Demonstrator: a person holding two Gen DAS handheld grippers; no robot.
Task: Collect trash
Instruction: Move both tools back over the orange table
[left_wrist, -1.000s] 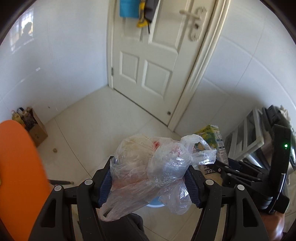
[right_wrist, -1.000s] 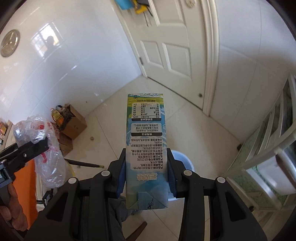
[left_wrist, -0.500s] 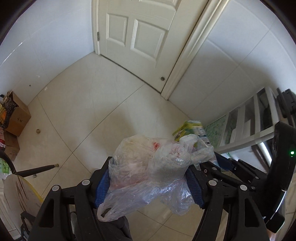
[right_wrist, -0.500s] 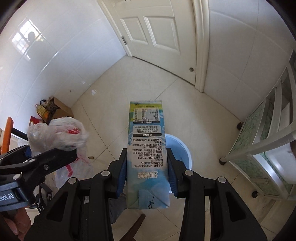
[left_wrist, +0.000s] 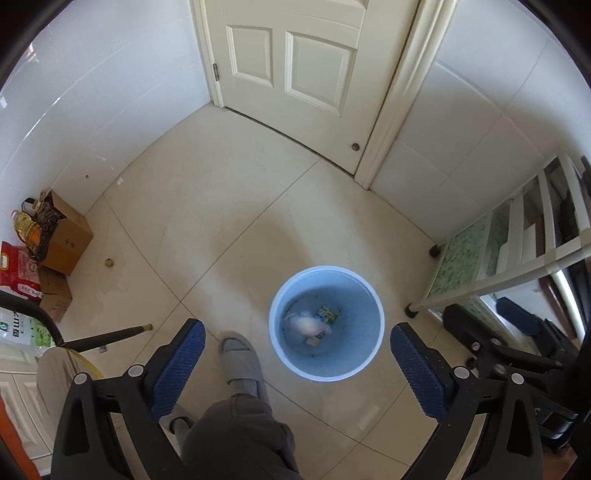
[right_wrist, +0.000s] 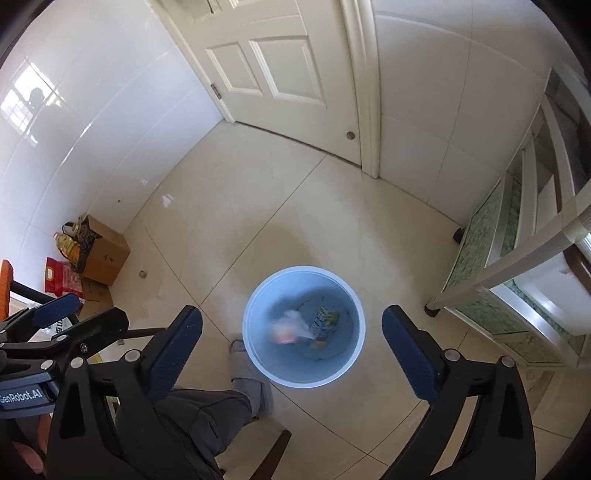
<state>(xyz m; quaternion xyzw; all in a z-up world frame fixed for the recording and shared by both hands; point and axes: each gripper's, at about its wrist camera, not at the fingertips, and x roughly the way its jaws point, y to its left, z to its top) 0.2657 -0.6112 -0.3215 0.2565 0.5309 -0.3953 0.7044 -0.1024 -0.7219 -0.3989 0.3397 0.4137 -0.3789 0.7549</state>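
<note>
A light blue trash bin (left_wrist: 364, 363) stands on the tiled floor below both grippers; it also shows in the right wrist view (right_wrist: 258, 363). Inside it lie the crumpled plastic bag (left_wrist: 304, 325) and the drink carton (left_wrist: 327, 314), blurred in the right wrist view as bag (right_wrist: 290, 326) and carton (right_wrist: 325, 319). My left gripper (left_wrist: 297, 345) is open and empty above the bin. My right gripper (right_wrist: 291, 332) is open and empty above the bin. The left gripper's fingers (right_wrist: 59, 308) show at the left edge of the right wrist view.
The person's grey slipper (left_wrist: 240, 358) and leg stand left of the bin. A white door (left_wrist: 295, 62) is ahead. Cardboard boxes (left_wrist: 68, 240) and bags sit against the left wall. A white shelf unit (left_wrist: 517, 251) stands to the right. A chair leg (left_wrist: 107, 336) is at left.
Both grippers have opened. The plastic bag and the carton have dropped from them into the blue bin. Both views now point more steeply down at the floor.
</note>
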